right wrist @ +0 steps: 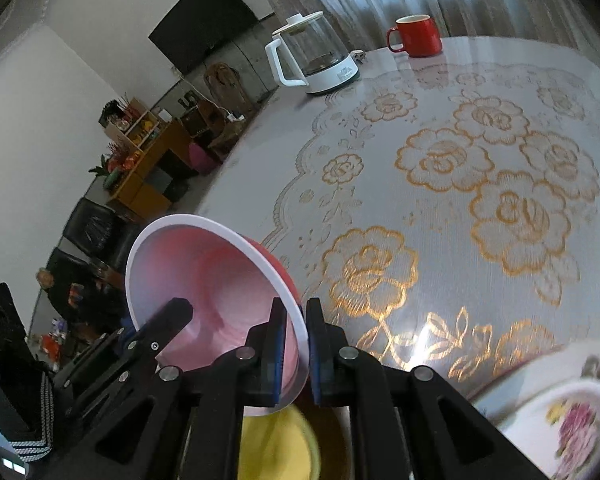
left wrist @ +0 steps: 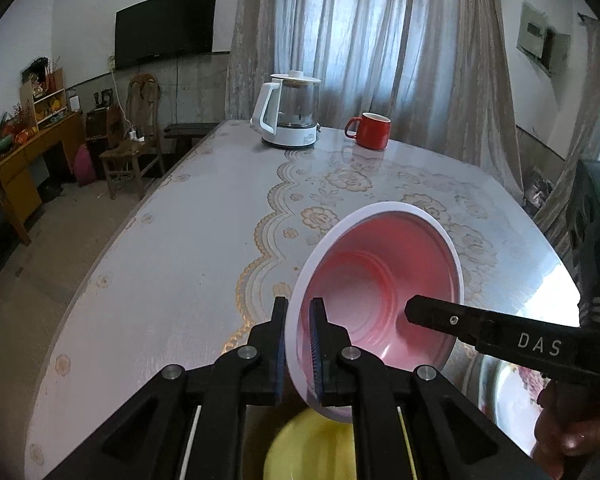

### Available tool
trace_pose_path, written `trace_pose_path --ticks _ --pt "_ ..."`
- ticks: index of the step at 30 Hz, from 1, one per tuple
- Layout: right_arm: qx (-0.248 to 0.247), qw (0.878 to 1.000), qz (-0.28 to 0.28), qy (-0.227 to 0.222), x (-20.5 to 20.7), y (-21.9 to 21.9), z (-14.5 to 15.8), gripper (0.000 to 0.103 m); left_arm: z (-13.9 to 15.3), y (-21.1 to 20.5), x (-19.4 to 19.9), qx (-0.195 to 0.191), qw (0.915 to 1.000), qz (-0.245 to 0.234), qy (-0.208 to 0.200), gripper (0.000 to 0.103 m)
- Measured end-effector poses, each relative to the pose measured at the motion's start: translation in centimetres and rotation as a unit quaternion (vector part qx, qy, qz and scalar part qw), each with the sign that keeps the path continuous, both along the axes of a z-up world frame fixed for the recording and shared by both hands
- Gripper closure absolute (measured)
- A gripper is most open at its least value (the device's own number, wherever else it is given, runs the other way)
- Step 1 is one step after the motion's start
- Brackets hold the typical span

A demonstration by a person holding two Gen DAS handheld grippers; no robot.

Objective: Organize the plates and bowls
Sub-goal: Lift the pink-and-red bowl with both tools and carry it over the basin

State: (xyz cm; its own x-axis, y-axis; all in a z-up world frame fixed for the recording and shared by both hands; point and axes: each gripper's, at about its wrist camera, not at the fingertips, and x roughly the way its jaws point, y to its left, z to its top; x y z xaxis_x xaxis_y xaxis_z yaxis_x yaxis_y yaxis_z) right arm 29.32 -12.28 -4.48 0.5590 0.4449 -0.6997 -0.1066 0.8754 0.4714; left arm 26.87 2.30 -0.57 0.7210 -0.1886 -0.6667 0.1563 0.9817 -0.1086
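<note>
Left wrist view: left gripper (left wrist: 299, 344) and right gripper (right wrist: 297, 350) are both clamping the pink bowl (left wrist: 384, 280) rim above the table (left wrist: 180, 240).

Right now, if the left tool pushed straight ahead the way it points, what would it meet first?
Beyond the pink bowl it already clamps, probably the bare patterned tablecloth. The kettle and red mug stand much farther back, though depth is hard to judge.

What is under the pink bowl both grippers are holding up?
Below the pink bowl part of a yellow dish shows, blurred. The bowl and the grippers' black frames cover the rest, so its full shape and what it rests on stay hidden.
</note>
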Motion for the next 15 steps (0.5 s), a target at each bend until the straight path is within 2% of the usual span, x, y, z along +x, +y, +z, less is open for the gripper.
trace_pose_path --ticks 15 --pt "0.041 0.999 -0.020 -0.020 -5.5 0.0 -0.1 0.092 0.7 0.8 -5.5 -0.021 0.9995 0.002 -0.023 0.091"
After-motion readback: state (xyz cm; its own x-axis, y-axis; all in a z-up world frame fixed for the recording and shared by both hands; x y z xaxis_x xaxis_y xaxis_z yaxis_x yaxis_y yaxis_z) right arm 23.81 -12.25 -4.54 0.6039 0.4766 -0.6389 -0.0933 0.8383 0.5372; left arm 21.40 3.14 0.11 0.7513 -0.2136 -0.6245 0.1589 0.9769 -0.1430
